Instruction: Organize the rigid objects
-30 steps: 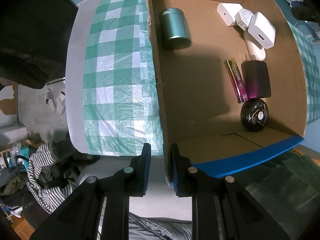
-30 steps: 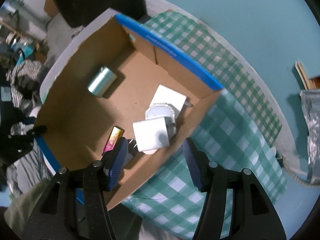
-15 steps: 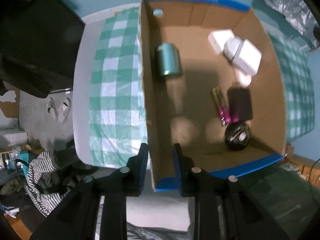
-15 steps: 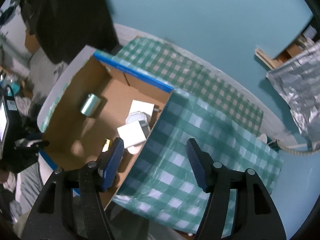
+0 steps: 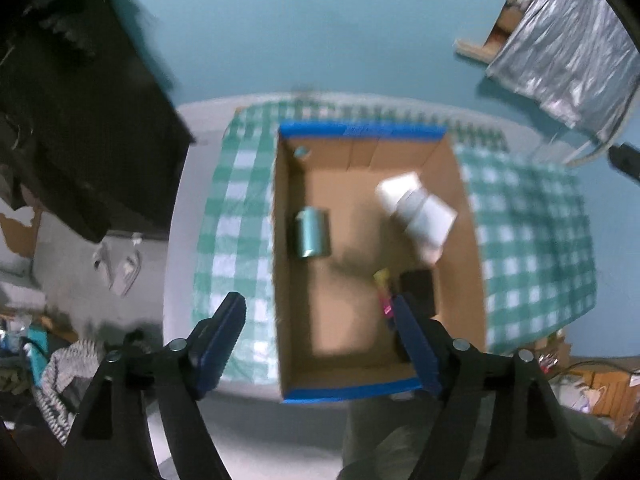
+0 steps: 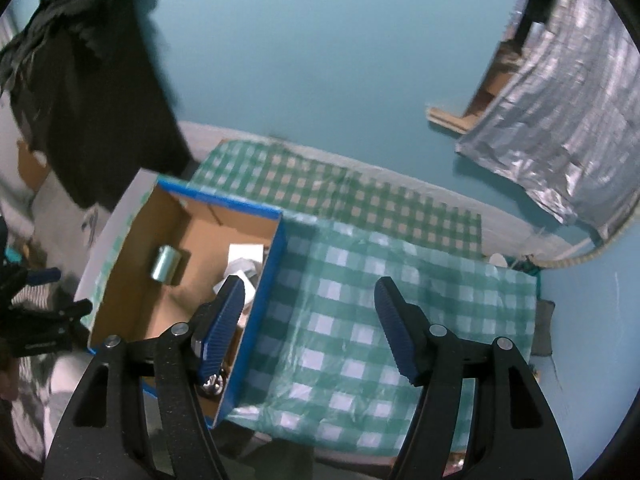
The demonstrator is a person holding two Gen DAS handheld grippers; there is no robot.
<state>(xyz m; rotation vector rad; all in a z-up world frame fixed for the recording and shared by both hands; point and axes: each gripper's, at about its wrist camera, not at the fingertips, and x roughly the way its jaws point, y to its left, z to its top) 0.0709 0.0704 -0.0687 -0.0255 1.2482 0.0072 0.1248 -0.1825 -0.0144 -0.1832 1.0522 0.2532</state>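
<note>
A cardboard box with blue edges [image 5: 360, 130] [image 6: 262, 280] stands on a green checked cloth [image 5: 236, 208] [image 6: 360, 300]. Inside lie a teal metal tin [image 5: 312, 232] [image 6: 165, 263], white chargers [image 5: 420, 208] [image 6: 240, 264], a pink and gold bar [image 5: 383, 292] and a black block [image 5: 418, 290]. My left gripper [image 5: 318, 326] is open and empty, high above the box's near end. My right gripper [image 6: 310, 320] is open and empty, high above the box's right wall and the cloth.
A dark garment [image 5: 72, 100] hangs at the left. Silver foil sheeting [image 6: 560, 120] hangs at the right against the teal wall [image 6: 320, 40]. Striped clothes [image 5: 68, 368] lie on the floor at the lower left. The left gripper shows in the right wrist view [image 6: 36, 312].
My left gripper let go of the box's near wall, opened wide and rose away. My right gripper also pulled back and up, staying open. The box now looks smaller in both views.
</note>
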